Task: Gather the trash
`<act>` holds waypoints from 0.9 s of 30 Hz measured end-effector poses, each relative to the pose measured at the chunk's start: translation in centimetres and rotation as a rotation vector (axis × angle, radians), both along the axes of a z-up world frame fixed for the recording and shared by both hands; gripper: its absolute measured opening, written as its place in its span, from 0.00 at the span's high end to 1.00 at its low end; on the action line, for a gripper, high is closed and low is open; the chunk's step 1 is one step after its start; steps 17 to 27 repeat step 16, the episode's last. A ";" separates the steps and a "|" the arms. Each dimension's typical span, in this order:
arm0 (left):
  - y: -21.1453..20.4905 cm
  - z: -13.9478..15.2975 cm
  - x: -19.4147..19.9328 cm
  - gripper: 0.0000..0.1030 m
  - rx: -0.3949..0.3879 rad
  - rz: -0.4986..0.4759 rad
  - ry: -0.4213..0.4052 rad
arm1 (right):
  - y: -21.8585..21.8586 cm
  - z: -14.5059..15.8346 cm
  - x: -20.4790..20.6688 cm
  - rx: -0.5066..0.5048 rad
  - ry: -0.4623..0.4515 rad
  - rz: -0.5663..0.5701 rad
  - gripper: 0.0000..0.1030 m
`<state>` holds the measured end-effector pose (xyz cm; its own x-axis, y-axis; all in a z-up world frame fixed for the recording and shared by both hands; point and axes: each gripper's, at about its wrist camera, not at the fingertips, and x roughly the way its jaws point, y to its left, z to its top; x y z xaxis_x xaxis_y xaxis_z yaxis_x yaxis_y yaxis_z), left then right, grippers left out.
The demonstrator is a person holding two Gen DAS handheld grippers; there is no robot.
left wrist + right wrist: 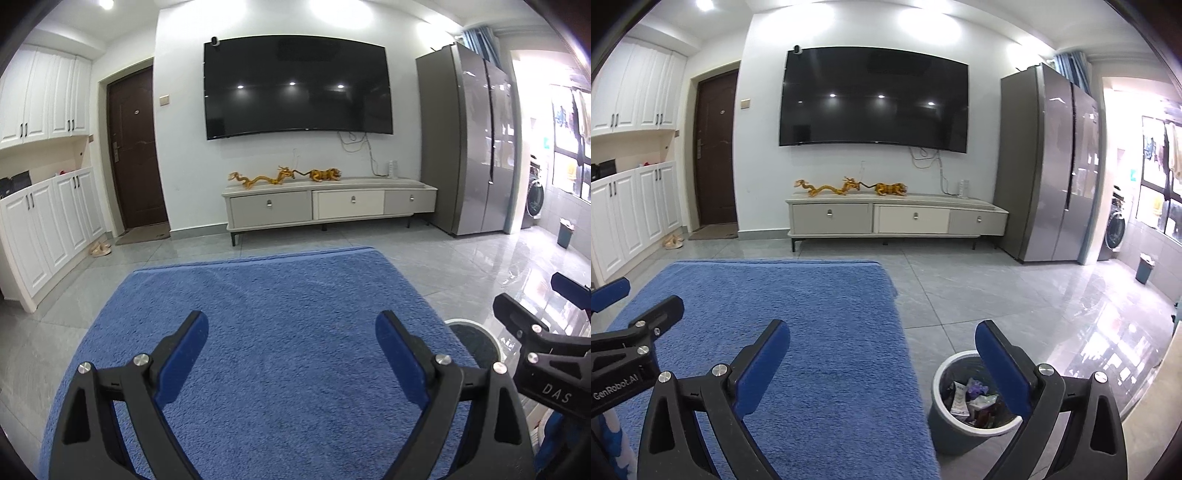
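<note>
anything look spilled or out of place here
Nothing stands out. The blue cloth lies flat and bare, the wrappers sit inside the bin, and no litter shows on the floor tiles.

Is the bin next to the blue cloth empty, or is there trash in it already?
Not empty. The right wrist view looks down into the upright bin: crumpled wrappers lie inside. How deep the pile goes cannot be told.

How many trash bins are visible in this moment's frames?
2. A grey bin holding wrappers stands on the floor beside the blue rug, near the right gripper. A small teal bin stands far right by the washing machine. Others may be hidden.
</note>
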<state>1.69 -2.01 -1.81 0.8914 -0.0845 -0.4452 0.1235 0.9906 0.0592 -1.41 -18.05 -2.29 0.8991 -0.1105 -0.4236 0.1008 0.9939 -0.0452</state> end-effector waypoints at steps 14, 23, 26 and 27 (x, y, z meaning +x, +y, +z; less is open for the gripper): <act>-4.2 0.2 0.2 0.11 0.030 -0.092 0.009 | -5.2 -0.7 -1.5 0.016 0.018 -0.144 0.01; -4.3 0.1 0.2 0.11 0.032 -0.092 0.011 | -5.3 -0.8 -1.6 0.017 0.018 -0.142 0.01; -4.3 0.1 0.2 0.11 0.032 -0.092 0.011 | -5.3 -0.8 -1.6 0.017 0.018 -0.142 0.01; -4.3 0.1 0.2 0.11 0.032 -0.092 0.011 | -5.3 -0.8 -1.6 0.017 0.018 -0.142 0.01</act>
